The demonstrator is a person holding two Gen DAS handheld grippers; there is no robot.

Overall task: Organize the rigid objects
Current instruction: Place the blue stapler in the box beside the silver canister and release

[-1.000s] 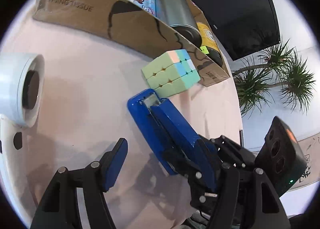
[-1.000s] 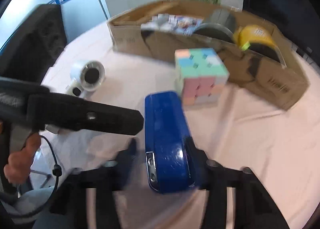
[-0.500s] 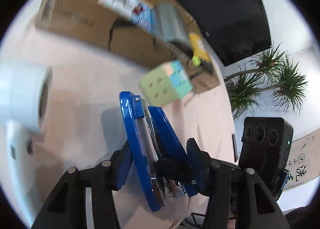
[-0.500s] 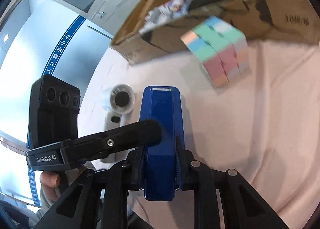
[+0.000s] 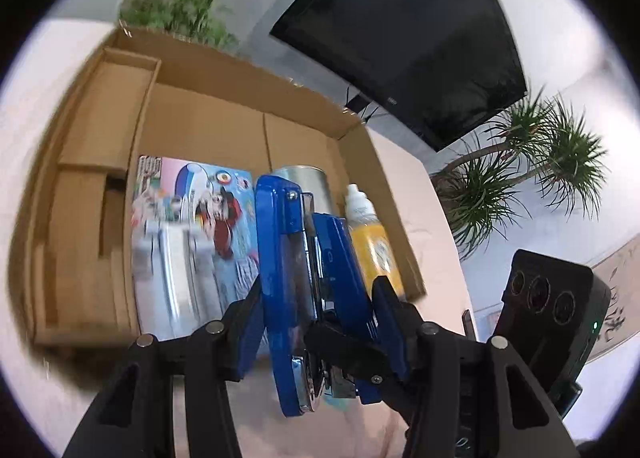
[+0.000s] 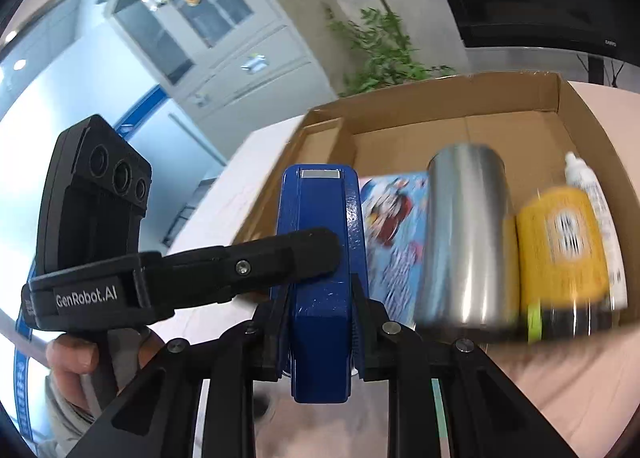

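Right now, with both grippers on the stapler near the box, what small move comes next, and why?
Probably carry the blue stapler forward over the cardboard box, since both the left gripper and right gripper clamp it just short of the near wall.

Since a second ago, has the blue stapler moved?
Yes. The blue stapler, gripped by both tools, has been lifted off the table toward the cardboard box, now looming over its contents.

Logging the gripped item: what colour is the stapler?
Blue stapler, clearest in the right wrist view.
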